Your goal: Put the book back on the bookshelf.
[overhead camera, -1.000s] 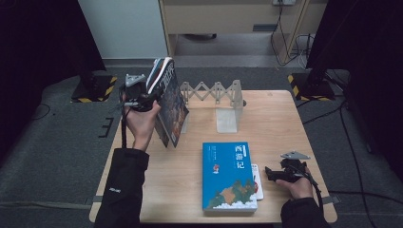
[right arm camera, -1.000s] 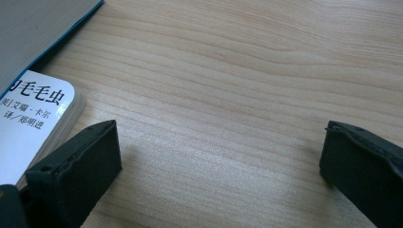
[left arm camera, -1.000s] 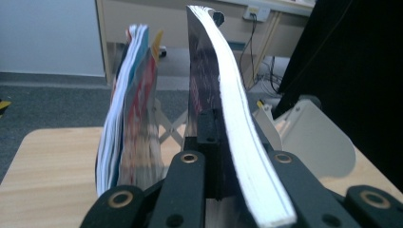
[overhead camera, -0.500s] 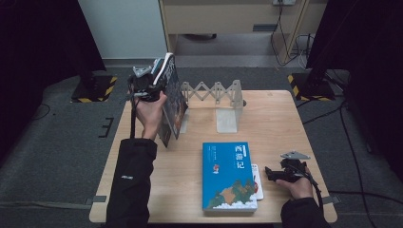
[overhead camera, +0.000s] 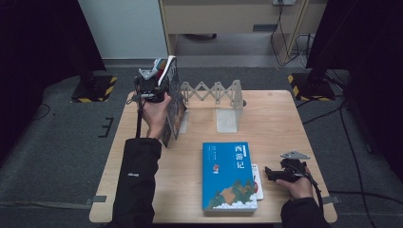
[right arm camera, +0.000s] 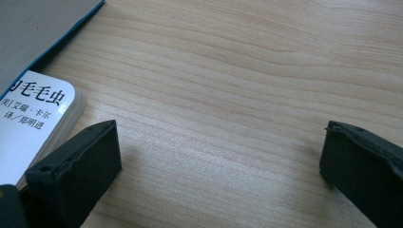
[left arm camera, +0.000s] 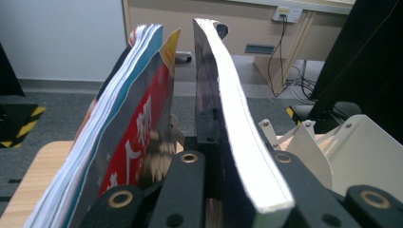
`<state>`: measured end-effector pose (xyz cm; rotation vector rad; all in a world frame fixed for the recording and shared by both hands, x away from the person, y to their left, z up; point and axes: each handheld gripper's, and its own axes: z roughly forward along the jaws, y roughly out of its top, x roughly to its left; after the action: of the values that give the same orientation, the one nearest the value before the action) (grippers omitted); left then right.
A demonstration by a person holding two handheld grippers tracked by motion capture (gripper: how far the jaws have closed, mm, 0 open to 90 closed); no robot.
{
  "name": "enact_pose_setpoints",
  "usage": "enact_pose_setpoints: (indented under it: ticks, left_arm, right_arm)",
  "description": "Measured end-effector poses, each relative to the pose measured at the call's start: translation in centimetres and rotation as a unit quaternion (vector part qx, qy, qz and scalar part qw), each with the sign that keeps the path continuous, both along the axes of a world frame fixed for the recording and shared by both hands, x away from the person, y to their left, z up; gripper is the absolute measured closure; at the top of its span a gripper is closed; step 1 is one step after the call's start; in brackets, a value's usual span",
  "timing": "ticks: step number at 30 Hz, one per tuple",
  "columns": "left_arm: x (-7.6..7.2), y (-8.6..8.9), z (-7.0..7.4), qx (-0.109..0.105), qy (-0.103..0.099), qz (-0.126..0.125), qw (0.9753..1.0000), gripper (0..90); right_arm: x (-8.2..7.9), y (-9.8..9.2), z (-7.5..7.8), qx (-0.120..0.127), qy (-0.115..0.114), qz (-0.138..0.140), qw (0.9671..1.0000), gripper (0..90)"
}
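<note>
Nearest us, our right gripper [overhead camera: 270, 174] rests on the counter [overhead camera: 285, 123], fingers [right arm camera: 76, 168] wide w/ nothing between; small white book [right arm camera: 28, 128] just beside one finger, under the blue book [overhead camera: 228, 175]. Farther off, left gripper [overhead camera: 151, 88] fingers clamp a dark book [left arm camera: 228, 128] upright, beside a red one, approx. at the rack [overhead camera: 214, 92]. Judging: shelving started, two flat books left.

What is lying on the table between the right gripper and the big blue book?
In the high view, a small white book lies between the right gripper and the blue book, partly tucked under it. The right gripper view shows its rounded corner beside one open jaw.
</note>
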<state>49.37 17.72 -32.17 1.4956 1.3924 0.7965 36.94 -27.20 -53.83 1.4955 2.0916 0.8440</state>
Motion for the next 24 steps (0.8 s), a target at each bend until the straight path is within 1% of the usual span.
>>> enact_pose_setpoints:
  ticks: [3, 6, 10, 12, 15, 19, 21, 24]
  left_arm:
    - [-0.1, 0.1, 0.0, 0.005, -0.009, 0.009, 0.9999, 81.8]
    - [-0.3, 0.3, -0.2, 0.008, -0.017, 0.01, 0.9998, 81.8]
    - [-0.2, 0.4, -0.7, 0.007, -0.017, 0.016, 0.9997, 81.8]
    - [-0.3, 0.5, -1.1, 0.008, -0.022, 0.017, 0.9996, 81.8]
    - [-0.3, 0.5, -1.4, 0.009, -0.03, 0.027, 0.9991, 81.8]
    - [-0.2, 0.6, -2.0, 0.007, -0.032, 0.03, 0.999, 81.8]
    - [-0.2, 0.6, -2.2, 0.012, -0.03, 0.03, 0.999, 81.7]
    - [-0.3, 0.4, -2.4, 0.028, -0.032, 0.028, 0.9987, 81.7]
  right_arm:
    - [0.0, 0.0, 0.0, -0.001, -0.001, 0.0, 1.0, 0.3]
    - [0.0, 0.0, 0.0, -0.001, -0.001, 0.0, 1.0, 0.3]
    - [0.0, 0.0, 0.0, -0.001, -0.001, 0.0, 1.0, 0.3]
    - [0.0, 0.0, 0.0, 0.0, 0.0, -0.002, 1.0, 0.3]
    - [0.0, 0.0, 0.0, 0.0, -0.001, -0.001, 1.0, 0.3]
    - [0.0, 0.0, 0.0, 0.0, -0.001, -0.001, 1.0, 0.3]
    - [0.0, 0.0, 0.0, 0.0, -0.001, 0.0, 1.0, 0.3]
    - [0.0, 0.0, 0.0, 0.0, -0.001, -0.001, 1.0, 0.3]
